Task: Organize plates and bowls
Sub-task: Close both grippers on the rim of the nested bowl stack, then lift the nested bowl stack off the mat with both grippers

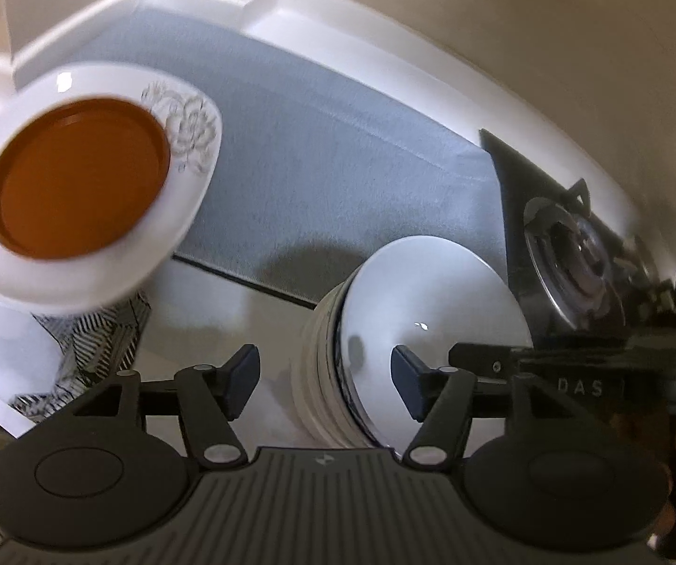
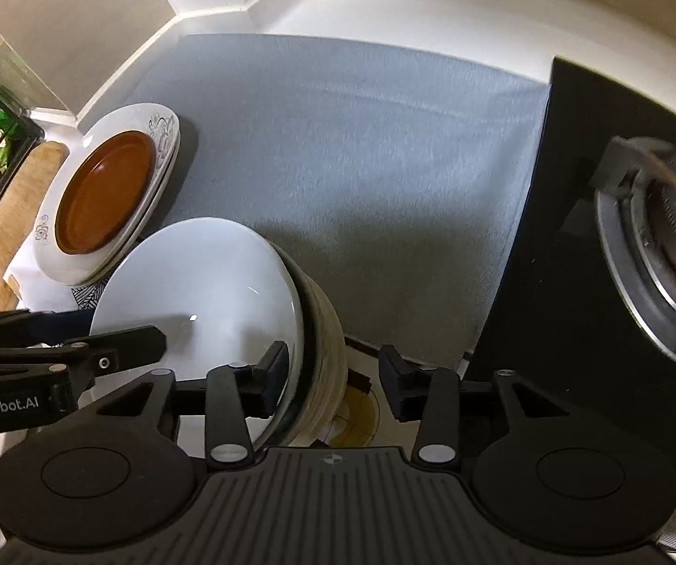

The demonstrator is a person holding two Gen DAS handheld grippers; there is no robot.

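A stack of bowls (image 1: pixel 323 376) with a white bowl (image 1: pixel 432 310) on top stands on the counter; it also shows in the right wrist view (image 2: pixel 206 278). My left gripper (image 1: pixel 326 379) is open with its jaws on either side of the stack's rim. My right gripper (image 2: pixel 333 376) is open, also straddling the bowl stack's rim (image 2: pixel 323 353). A brown plate (image 1: pixel 78 179) lies on white floral plates (image 1: pixel 187 141) at the left, seen too in the right wrist view (image 2: pixel 107 193).
A grey mat (image 2: pixel 347 141) covers the counter behind the dishes. A black gas stove (image 2: pixel 573 235) with a burner (image 2: pixel 667 245) is at the right. A patterned cloth (image 1: pixel 97 343) lies under the plates. White walls enclose the back corner.
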